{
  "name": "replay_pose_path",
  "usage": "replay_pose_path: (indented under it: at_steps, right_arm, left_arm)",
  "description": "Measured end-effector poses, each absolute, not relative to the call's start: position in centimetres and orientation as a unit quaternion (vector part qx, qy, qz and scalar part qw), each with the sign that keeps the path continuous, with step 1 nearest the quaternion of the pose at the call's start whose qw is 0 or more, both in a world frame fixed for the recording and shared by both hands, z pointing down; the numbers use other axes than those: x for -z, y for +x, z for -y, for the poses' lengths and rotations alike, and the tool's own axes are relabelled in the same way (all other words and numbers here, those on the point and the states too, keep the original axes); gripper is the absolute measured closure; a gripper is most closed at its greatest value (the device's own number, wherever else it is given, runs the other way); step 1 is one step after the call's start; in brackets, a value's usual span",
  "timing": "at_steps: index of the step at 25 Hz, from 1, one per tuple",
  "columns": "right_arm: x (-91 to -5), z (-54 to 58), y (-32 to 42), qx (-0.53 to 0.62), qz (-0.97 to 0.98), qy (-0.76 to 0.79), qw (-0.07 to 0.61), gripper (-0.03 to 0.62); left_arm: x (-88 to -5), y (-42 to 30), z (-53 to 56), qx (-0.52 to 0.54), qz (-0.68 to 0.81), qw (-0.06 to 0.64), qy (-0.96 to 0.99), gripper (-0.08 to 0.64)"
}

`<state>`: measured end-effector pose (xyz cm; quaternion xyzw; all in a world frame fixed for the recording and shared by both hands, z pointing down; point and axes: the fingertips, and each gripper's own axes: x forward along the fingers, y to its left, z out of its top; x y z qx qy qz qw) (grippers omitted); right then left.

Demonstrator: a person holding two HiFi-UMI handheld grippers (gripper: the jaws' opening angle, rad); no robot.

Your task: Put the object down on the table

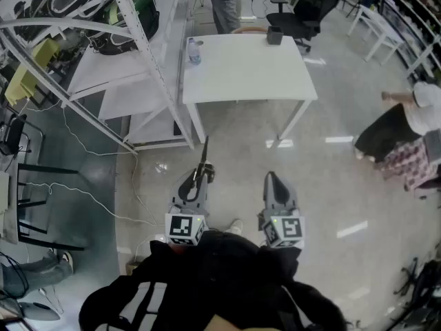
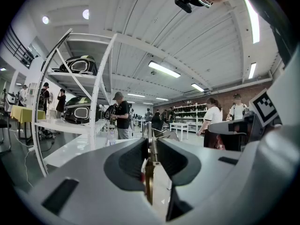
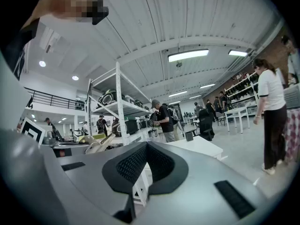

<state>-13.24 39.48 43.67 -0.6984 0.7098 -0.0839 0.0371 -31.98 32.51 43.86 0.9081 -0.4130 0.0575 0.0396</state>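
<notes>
My left gripper [image 1: 200,178] is held low in front of me over the floor, shut on a thin dark rod-like tool [image 1: 204,154] that sticks out past the jaws toward the white table [image 1: 248,67]. In the left gripper view the tool's brass-coloured shank [image 2: 148,182] and its threaded metal upper part sit pinched between the two black pads [image 2: 132,161]. My right gripper [image 1: 273,181] is alongside, shut, with nothing in it; in its own view the pads [image 3: 133,163] meet at the tip. Both grippers are well short of the table's near edge.
On the table stand a water bottle [image 1: 194,50] at the far left corner and a small dark box [image 1: 274,35] at the far edge. A white metal shelving rack [image 1: 138,61] stands left of it. A person [image 1: 224,5] and an office chair [image 1: 303,12] are behind the table, and another person [image 1: 413,129] is at the right.
</notes>
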Motion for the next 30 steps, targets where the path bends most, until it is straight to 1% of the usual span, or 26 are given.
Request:
replay_pose_path:
  at_steps: [3,8,12,14,18,23,26,30]
  right_arm:
    - [-42.5,-40.1,-12.8,0.094,-0.712,-0.694,0.049,0.591]
    - [-42.9,-41.0,-11.2,0.081,-0.721,-0.686,0.045,0.591]
    - [-42.4,-41.6,-10.2,0.081,-0.729,-0.677,0.061,0.591]
    - [-42.2,-41.8,-10.0,0.086,-0.734,-0.670,0.069,0.591]
    - [-42.3,-41.9,-9.4,0.087,-0.740,-0.663,0.067,0.591]
    - [-43.2,-41.0,-8.5,0.098,-0.744,-0.658,0.063,0.591]
    - [-43.2,-40.3,-7.4,0.090,-0.741,-0.663,0.050,0.591]
    - [-42.2,-38.6,-6.5,0.081,-0.744,-0.661,0.058,0.591]
  left_arm:
    - [-44.0,-31.2,-33.3,-0.063,0.416,0.029,0.907,0.480]
    - [-43.9,-29.6,-34.7,-0.061,0.422,0.027,0.904,0.480]
    - [-44.1,-28.5,-36.1,-0.055,0.430,0.032,0.901,0.480]
    - [-44.7,-28.2,-36.4,-0.067,0.427,0.022,0.901,0.480]
    - [-45.0,-27.4,-36.5,-0.070,0.428,0.022,0.901,0.480]
    - [-45.2,-26.1,-35.5,-0.058,0.431,0.036,0.900,0.480]
    - [-45.3,-25.3,-34.5,-0.055,0.429,0.030,0.901,0.480]
    - [-45.4,-23.4,-32.4,-0.050,0.422,0.025,0.905,0.480]
